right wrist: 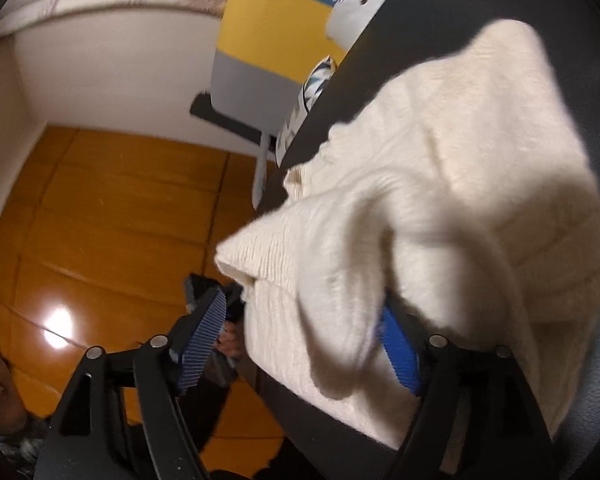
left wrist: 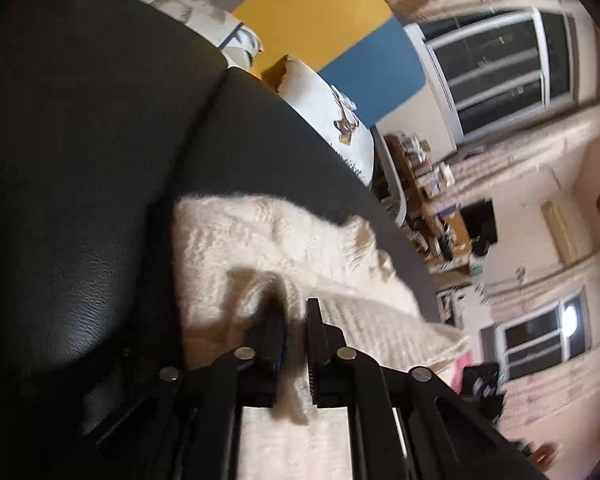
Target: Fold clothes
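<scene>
On black leather sofa [left wrist: 100, 160]: 1 cream knit sweater [left wrist: 284, 240], 2 grippers. Left gripper [left wrist: 296, 320] nearly shut, jaws pinching a raised fold of the knit. Right gripper [right wrist: 300, 320] wide apart, sweater edge draped between blue ribbed pads [right wrist: 204, 336], not clamped. 2 printed cushions [left wrist: 332, 120] behind; orange floor [right wrist: 100, 220], yellow/blue wall, 2 windows [left wrist: 500, 72].
</scene>
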`<action>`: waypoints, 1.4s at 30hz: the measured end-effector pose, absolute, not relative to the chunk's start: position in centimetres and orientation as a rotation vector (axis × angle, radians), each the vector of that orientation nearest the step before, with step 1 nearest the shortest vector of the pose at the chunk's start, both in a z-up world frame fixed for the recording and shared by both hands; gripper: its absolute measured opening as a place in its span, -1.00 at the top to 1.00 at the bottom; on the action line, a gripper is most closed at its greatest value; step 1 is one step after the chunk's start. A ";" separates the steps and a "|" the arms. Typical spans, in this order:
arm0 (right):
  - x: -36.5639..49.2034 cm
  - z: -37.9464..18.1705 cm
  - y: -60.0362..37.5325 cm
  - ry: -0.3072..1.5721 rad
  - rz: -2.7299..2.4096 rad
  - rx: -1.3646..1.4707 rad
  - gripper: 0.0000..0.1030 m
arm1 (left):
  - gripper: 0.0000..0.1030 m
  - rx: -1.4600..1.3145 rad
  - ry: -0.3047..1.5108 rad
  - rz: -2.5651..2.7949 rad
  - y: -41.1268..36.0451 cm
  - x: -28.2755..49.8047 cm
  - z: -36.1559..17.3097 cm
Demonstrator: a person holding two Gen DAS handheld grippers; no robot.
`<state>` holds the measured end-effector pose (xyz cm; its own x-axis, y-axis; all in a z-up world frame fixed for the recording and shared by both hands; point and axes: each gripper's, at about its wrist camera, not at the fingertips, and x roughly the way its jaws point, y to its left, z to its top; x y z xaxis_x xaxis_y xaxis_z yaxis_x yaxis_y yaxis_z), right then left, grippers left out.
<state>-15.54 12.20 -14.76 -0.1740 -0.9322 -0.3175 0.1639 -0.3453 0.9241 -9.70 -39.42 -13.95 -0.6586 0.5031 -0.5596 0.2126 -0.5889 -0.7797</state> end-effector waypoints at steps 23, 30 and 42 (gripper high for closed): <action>-13.6 -8.9 9.7 -0.390 -2.186 1.178 -0.71 | 0.57 -1.133 -1.249 2.610 -40.2 -11.1 -9.3; -12.0 -8.6 4.9 0.057 -2.265 1.139 -0.71 | 0.55 -1.099 -0.369 2.605 -30.9 -13.2 -4.0; -12.2 -13.1 1.8 0.290 -2.245 1.136 -1.00 | 0.34 -1.244 0.083 2.034 -23.0 -24.9 -7.2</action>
